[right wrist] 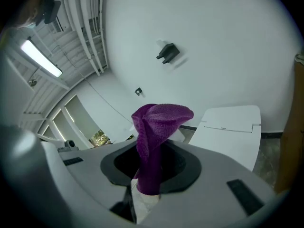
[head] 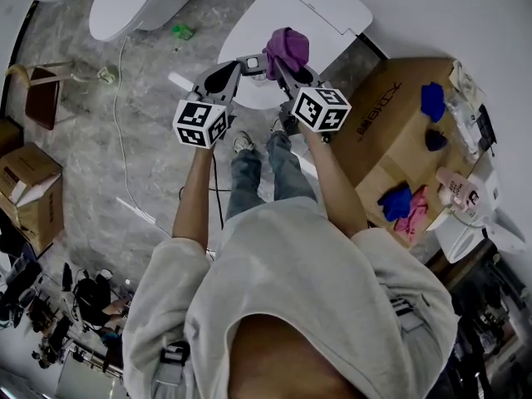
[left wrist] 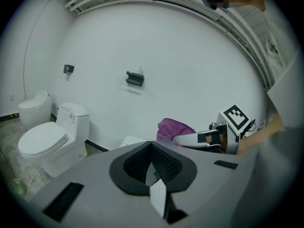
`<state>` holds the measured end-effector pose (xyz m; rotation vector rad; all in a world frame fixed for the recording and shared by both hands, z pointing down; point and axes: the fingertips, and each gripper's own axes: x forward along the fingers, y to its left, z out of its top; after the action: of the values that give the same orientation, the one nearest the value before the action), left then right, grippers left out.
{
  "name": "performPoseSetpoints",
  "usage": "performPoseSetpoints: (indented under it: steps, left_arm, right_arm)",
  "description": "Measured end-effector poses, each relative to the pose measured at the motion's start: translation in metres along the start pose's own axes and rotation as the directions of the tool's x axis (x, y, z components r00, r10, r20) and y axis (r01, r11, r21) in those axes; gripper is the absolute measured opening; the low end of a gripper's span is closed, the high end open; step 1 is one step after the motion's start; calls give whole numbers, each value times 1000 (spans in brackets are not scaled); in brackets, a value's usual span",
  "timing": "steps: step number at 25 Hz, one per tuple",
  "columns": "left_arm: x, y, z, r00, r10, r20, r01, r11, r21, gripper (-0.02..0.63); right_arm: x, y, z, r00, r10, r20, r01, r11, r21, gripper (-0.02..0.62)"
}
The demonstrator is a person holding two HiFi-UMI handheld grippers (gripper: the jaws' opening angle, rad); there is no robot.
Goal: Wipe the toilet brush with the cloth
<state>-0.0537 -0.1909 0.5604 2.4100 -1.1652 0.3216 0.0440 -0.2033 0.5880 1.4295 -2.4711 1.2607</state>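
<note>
Purple cloth [head: 287,48] stands out in the head view. The right gripper [head: 291,73] pinches its lower end, and it points away from the person, over the white toilet [head: 328,11]. Just beside it is the left gripper [head: 235,65], its tip near the cloth but apart from it. A cardboard box [head: 391,140] sits to the right with blue cloths [head: 431,100] on top.

In the left gripper view, the black pads [left wrist: 168,163] meet along one line: the jaws are closed with nothing between them. Beyond them the right gripper [left wrist: 183,139] reaches in from the right with the cloth [left wrist: 173,127] bunched at its tip, in front of a white wall [left wrist: 180,65]. Two toilets [left wrist: 47,141] stand at the left.

In the right gripper view, the jaws are clamped on the cloth [right wrist: 154,141]. It rises from between them as a narrow column, its long axis in line with the jaws and its free end flopped over to the right. A toilet tank [right wrist: 232,127] lies behind.
</note>
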Motion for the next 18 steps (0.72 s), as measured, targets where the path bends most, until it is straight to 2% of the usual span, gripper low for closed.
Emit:
performPoseSetpoints:
  steps: [12, 18]
  left_arm:
    - [0, 1, -1, 1000, 9, 6, -9, 1000, -11, 20]
    - [-2, 5, -2, 1000, 17, 3, -17, 1000, -16, 20]
  right_arm:
    - [15, -23, -30, 996, -25, -81, 29, 998, 49, 112]
    - [26, -37, -52, 990, -48, -129, 62, 993, 105, 112]
